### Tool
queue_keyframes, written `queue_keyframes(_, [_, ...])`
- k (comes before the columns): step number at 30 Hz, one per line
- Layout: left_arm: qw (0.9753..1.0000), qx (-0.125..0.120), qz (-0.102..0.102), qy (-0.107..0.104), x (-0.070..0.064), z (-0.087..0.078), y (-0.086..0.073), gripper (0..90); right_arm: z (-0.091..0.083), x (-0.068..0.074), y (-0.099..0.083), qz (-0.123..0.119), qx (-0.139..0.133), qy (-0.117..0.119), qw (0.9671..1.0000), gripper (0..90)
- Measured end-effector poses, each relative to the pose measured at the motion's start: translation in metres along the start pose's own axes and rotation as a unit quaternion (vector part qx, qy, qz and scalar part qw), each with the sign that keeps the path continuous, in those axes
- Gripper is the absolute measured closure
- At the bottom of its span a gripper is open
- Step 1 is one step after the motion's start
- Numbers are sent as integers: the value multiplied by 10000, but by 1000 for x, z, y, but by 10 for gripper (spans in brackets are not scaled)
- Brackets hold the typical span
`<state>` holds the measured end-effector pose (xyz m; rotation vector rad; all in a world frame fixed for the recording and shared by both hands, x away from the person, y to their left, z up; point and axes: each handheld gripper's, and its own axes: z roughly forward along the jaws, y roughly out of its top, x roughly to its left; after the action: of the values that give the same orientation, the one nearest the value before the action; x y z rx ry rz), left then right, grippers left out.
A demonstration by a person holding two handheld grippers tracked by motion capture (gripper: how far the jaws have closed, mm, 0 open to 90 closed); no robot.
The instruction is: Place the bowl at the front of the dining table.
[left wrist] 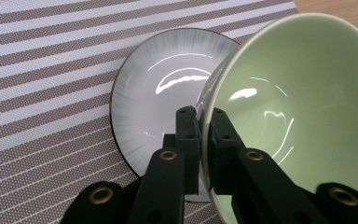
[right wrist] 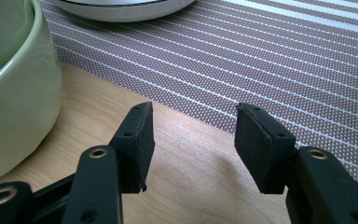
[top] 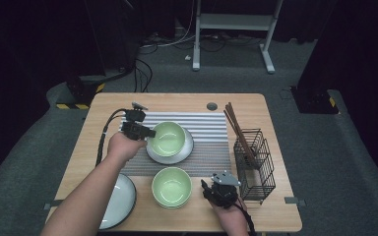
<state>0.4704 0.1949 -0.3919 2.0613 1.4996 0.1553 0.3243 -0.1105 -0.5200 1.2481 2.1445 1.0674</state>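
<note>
left claw [left wrist: 204, 128] pinches the rim of the green bowl [left wrist: 298, 107], tilted over the grey plate [left wrist: 154, 93]; right claw [right wrist: 193, 140] idles wide. next, likely level the bowl and release.

— What does the high view give me?

— It looks forward and down on the whole table [top: 187, 101] from my side; my forearms enter at the bottom. It sits far back, so floor shows around the table.

— And the left gripper view?

— It rides the left gripper [left wrist: 205, 122], looking along its jaws, very close to the green bowl [left wrist: 298, 98] and the grey plate [left wrist: 154, 98] just ahead on the striped mat [left wrist: 42, 70].

— The right one?

— It rides low on the right gripper [right wrist: 193, 135], facing across bare wood toward that mat [right wrist: 270, 56], with the near bowl [right wrist: 14, 98] beside its jaw. All three share the mat and plate.
</note>
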Motion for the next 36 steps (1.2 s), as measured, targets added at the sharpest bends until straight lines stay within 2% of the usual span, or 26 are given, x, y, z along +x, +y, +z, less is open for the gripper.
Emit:
queue_keyframes(13, [10000, 9, -52, -38, 0, 8, 2, 848, 0, 1, 0, -35, 2, 8, 10000, 469])
queue_keyframes(29, [9998, -11, -206, 20, 5, 17, 7, 847, 0, 0, 0, 2, -1, 11, 10000, 469])
queue_keyframes(36, [9998, 6, -205, 29, 5, 22, 7, 847, 0, 0, 0, 12, 4, 10, 10000, 469])
